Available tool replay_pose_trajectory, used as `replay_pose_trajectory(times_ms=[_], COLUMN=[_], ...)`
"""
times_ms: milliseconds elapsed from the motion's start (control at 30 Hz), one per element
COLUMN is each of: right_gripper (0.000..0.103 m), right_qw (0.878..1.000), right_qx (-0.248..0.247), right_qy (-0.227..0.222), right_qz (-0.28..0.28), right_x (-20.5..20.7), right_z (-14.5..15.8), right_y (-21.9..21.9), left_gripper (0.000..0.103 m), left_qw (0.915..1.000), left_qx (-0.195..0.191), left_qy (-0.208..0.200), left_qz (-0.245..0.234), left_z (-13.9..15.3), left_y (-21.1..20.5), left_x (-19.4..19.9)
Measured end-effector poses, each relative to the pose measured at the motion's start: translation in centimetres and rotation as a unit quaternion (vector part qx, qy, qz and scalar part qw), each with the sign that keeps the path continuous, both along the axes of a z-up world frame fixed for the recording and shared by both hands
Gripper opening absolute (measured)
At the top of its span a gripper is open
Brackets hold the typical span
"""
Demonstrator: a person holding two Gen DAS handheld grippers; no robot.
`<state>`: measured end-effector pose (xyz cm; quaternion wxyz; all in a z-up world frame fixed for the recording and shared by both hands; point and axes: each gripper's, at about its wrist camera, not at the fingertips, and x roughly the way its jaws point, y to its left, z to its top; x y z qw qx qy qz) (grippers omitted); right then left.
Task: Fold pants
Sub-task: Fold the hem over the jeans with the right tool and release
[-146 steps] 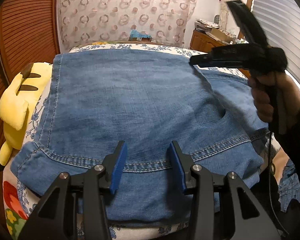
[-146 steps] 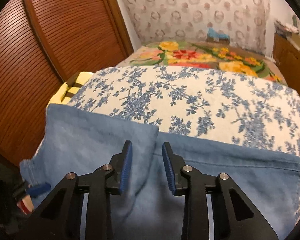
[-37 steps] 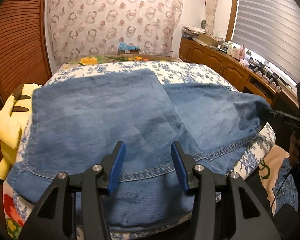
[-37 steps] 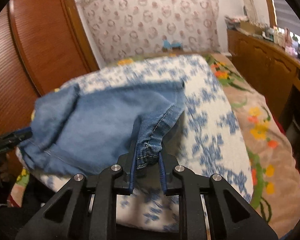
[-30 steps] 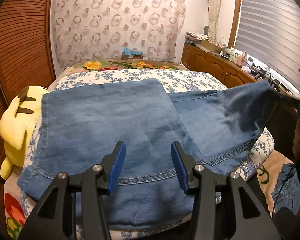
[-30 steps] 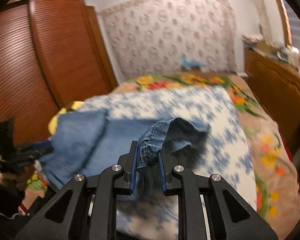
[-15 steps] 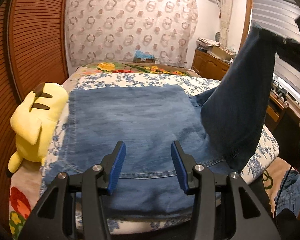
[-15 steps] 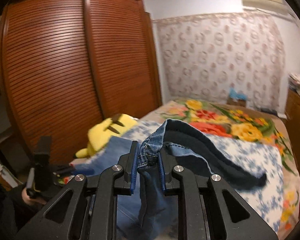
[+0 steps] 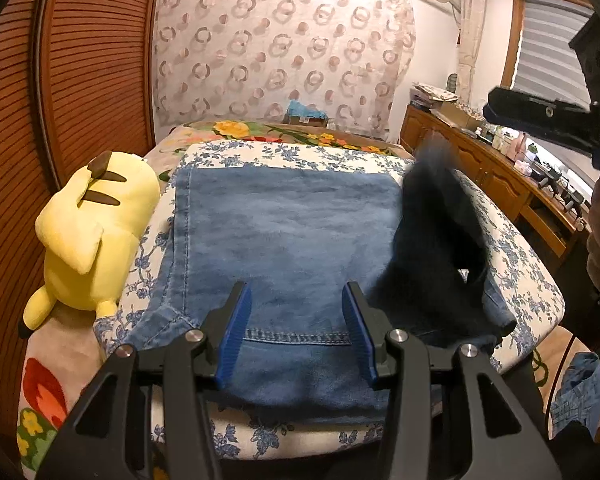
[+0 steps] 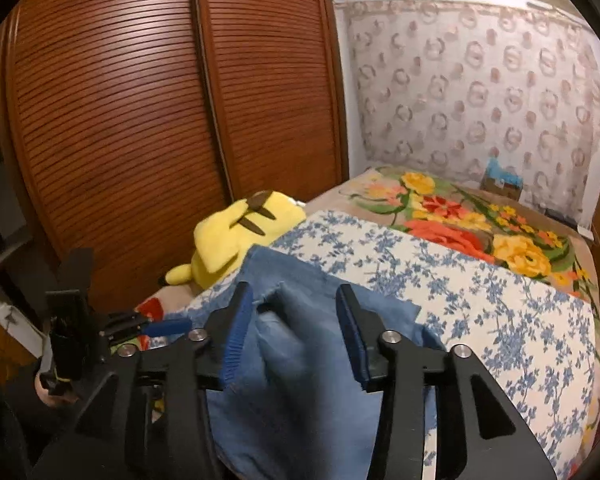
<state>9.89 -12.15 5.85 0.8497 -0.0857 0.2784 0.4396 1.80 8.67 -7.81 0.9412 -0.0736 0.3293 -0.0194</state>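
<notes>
Blue jeans (image 9: 284,232) lie folded flat on the blue-flowered bed cover (image 9: 516,248). My left gripper (image 9: 296,328) hovers open over their near stitched edge, gripping nothing. One trouser leg (image 9: 436,240) is a dark blur, dropping onto the right side of the folded part. My right gripper (image 10: 296,320) hangs above it with its jaws opening. The denim (image 10: 300,364) sags loose below the blue pads, which do not press on it. From the left wrist the right gripper (image 9: 500,106) shows high at the right. From the right wrist the left gripper (image 10: 172,326) shows low at the left.
A yellow plush toy (image 9: 92,232) lies along the bed's left edge, against brown louvred wardrobe doors (image 10: 140,120). A wooden dresser (image 9: 500,176) with clutter runs down the right side. More denim (image 9: 580,392) lies on the floor at the bed's right corner.
My right gripper swung the trouser leg up and over toward the folded part, then its jaws parted and the leg fell free. The left gripper drifted a little and stayed open.
</notes>
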Motion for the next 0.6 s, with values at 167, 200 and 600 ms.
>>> replay_pose_trajectory(times_ms=[167,200,600], right_gripper=[0.048,0.048,0.052], right_qw=[0.999,0.999,0.989], right_qx=[-0.012,-0.016,-0.059], right_qy=[0.012,0.016,0.101], right_qz=[-0.031,-0.037,-0.091], right_x=[0.9,1.0,-0.3], right_z=[-1.5,-1.9,-10.1], right_y=[-2.2,-2.7,-8.0], left_gripper=[0.046,0.046,0.046], left_qw=[1.0,1.0,0.9995], left_qx=[0.001,0.002,0.006], left_qy=[0.0,0.0,0.008], left_qz=[-0.004,-0.004,-0.032], left_z=[0.0,-0.1,-0.7], left_y=[-0.1,-0.1,-1.0], left_x=[0.3,0.3,0.0])
